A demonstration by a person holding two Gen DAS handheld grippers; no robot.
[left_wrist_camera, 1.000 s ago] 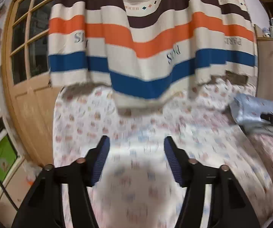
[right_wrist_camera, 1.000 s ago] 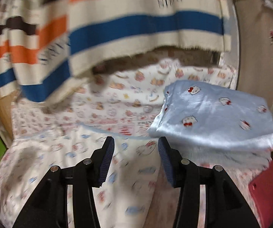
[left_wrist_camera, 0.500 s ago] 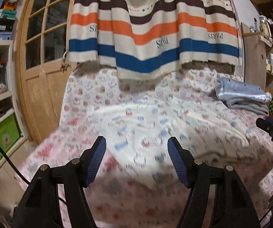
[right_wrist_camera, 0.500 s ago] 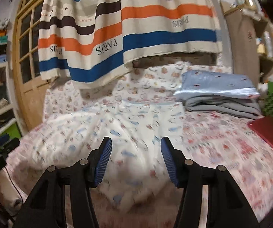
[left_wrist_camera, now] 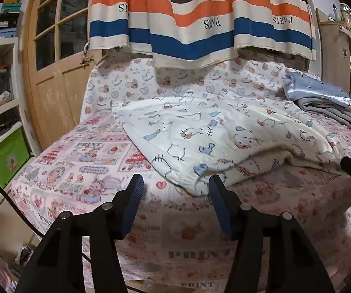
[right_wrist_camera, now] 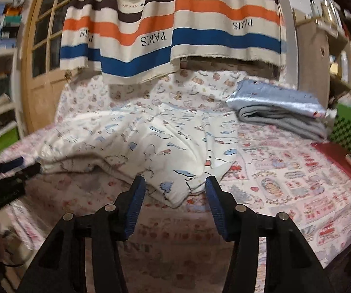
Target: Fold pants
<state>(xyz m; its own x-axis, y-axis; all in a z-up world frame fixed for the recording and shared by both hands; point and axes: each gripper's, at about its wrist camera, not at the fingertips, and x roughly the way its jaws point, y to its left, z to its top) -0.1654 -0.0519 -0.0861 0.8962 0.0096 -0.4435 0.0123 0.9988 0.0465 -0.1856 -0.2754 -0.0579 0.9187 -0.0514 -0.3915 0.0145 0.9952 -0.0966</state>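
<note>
Here, my left claw (left_wrist_camera: 175, 190) and right claw (right_wrist_camera: 174, 189) gape empty at the bed's (left_wrist_camera: 82, 161) near edge, the left's jaws just narrowed, before the rumpled cartoon-print pants (left_wrist_camera: 199, 131).

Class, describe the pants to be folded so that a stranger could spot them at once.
Find the striped curtain; below it lies a pink printed sheet. The pants lie rumpled across its middle, cream with blue and black cartoon drawings, unlike the folded blue-grey pile at the right.
</note>
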